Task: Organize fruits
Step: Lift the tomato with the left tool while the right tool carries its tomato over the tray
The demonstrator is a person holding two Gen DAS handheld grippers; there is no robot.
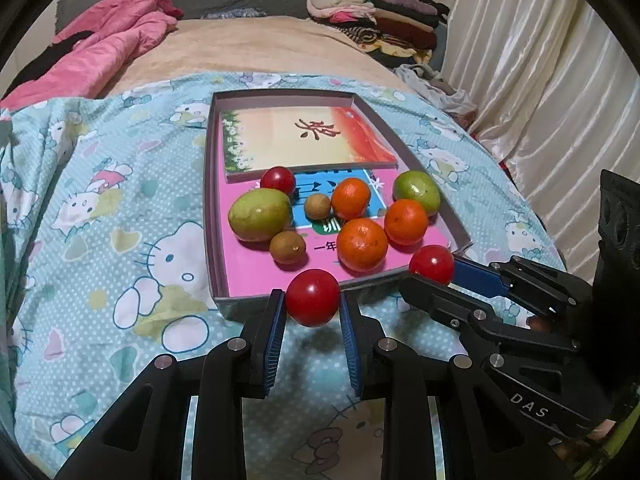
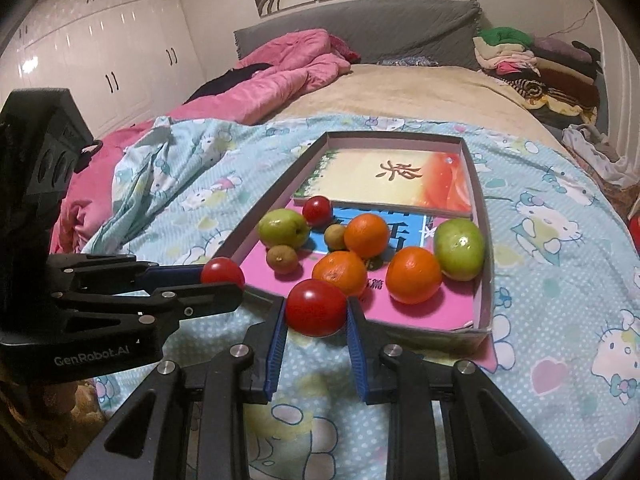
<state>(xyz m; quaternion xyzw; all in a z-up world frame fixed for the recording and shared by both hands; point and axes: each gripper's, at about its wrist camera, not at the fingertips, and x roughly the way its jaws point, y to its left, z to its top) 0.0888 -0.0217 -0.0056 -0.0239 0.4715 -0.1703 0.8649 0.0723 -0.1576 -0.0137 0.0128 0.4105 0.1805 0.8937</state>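
Bedroom setup, with everything happening on a Hello Kitty sheet spread over the bed. Nearest the camera, the left gripper is clamped on a red tomato just in front of the box's near edge. Right beside it, the right gripper is pinching its own red tomato at the near wall too. Behind them sits a shallow cardboard box holding a pink book, three oranges, two green fruits, two small brown fruits and one more red tomato. Further back lie a pink blanket, a pile of folded clothes and a grey headboard.
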